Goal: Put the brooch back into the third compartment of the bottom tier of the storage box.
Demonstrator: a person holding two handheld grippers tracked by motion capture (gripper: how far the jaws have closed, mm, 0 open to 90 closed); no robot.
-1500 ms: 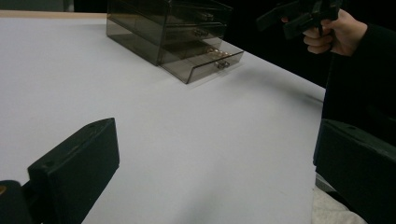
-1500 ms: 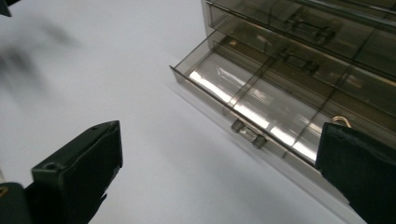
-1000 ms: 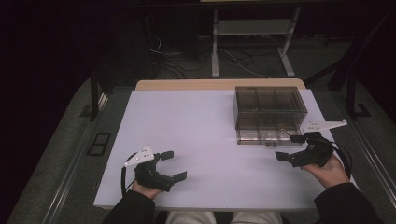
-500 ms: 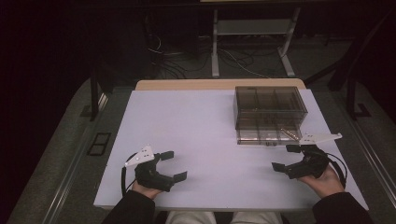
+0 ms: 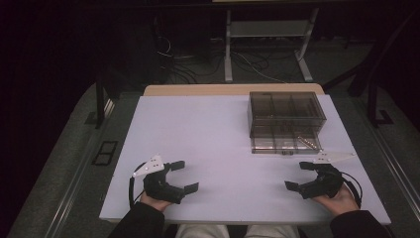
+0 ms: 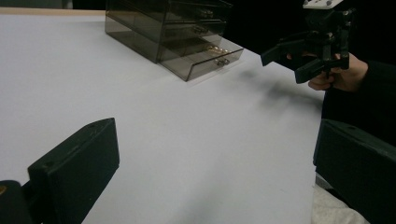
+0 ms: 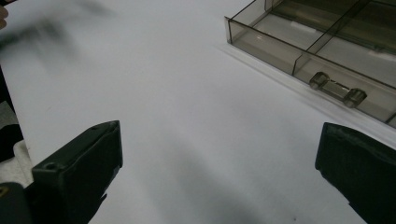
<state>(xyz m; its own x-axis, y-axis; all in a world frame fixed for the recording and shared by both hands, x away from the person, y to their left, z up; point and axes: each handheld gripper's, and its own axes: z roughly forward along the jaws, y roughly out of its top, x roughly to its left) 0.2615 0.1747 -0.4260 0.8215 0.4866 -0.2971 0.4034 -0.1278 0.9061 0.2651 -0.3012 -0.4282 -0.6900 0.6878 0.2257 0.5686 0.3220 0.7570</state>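
Nearby, drawer unit (bottom drawer out)

Each hand carries black tongs: left tongs, right tongs (grey three-cornered top plate, black trailing cable). Sleeves are dark.

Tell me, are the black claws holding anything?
No. The left gripper and right gripper are both open and empty, near the drawer box.

Drawer organizer smoky see-through plastic, glossy, small clear handle on the open bottom drawer. Table top smooth matt white with a bare wood-look far edge; gripper jaws matt black plastic, slightly grainy
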